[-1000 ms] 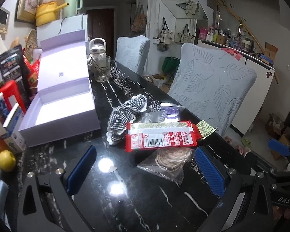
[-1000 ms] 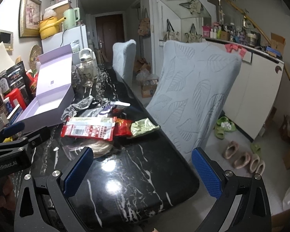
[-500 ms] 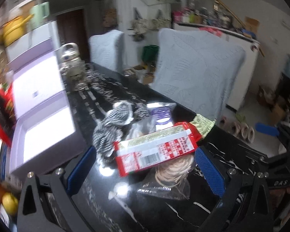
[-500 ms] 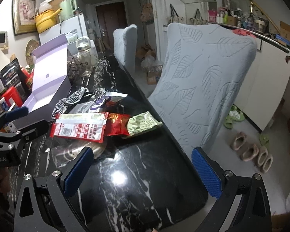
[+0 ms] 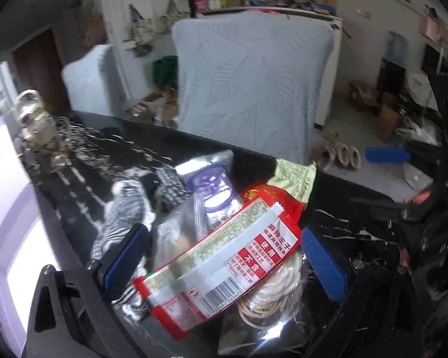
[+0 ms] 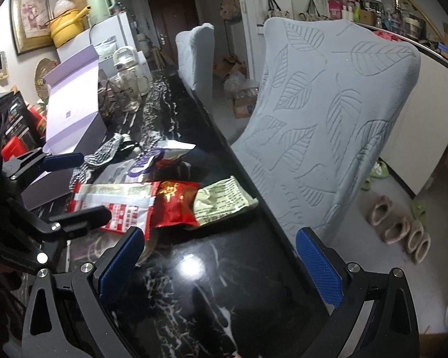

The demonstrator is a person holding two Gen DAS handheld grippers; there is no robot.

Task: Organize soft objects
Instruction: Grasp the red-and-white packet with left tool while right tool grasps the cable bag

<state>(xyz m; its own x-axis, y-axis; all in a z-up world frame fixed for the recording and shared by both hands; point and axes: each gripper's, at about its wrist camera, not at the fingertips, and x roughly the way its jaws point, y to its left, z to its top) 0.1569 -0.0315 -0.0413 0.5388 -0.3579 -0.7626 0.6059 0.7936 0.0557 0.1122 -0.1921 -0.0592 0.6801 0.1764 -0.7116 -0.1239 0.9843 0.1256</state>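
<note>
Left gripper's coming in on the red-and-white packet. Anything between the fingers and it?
Nothing visible. The left gripper is open and the red-and-white packet already lies between its fingers, on top of the clear bag of rubber bands. The checkered cloth crowds the left finger.

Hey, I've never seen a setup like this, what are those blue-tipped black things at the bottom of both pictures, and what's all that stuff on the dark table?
Those are handheld tongs: a person holds one in each hand, and each carries a wide-angle camera looking along its two blue fingers.

One picture is from the left tongs, the other from the right tongs. Both are open and hold nothing.

On the black marble table lies a pile: a red and white snack packet between the left fingers, a clear bag of rubber bands under it, a checked cloth, a small red packet and a green packet. An open lilac box stands beside them.
</note>
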